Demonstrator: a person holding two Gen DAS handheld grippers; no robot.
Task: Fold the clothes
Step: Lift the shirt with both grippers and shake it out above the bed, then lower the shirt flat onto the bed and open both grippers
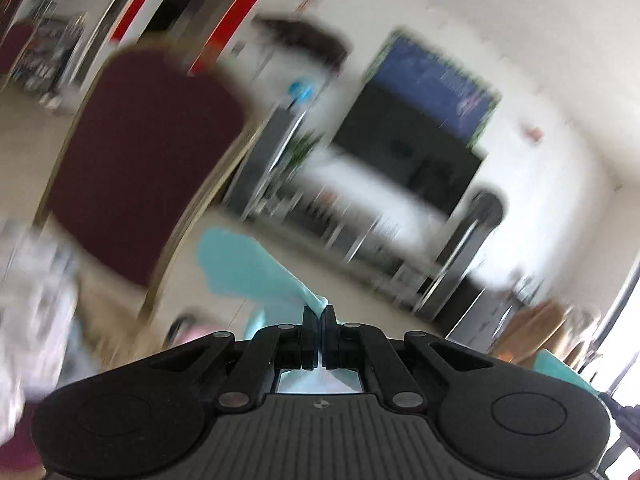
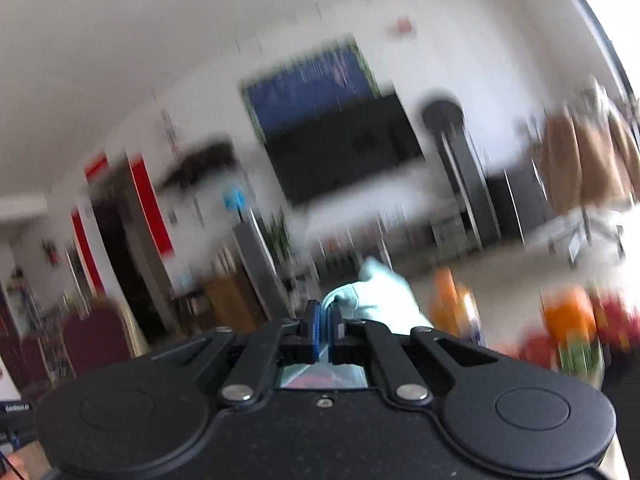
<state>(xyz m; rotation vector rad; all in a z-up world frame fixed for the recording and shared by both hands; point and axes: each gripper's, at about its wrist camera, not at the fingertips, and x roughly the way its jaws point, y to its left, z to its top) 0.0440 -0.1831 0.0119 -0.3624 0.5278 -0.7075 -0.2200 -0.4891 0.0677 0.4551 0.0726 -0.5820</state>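
Observation:
A light turquoise garment (image 1: 244,264) is pinched in my left gripper (image 1: 319,312), whose jaws are closed on a fold of it; the cloth trails away up and to the left, held in the air. My right gripper (image 2: 325,310) is also shut on the same pale turquoise garment (image 2: 380,294), a bunch of which sticks out beyond the fingertips to the right. Both views are motion-blurred and point out into the room, so the rest of the garment is hidden.
A maroon chair (image 1: 140,152) with a gold frame stands close on the left. A dark TV (image 2: 344,148) hangs on the far white wall above a low cabinet. Orange and red blurred items (image 2: 568,320) lie low on the right. A whitish heap (image 1: 32,300) is at far left.

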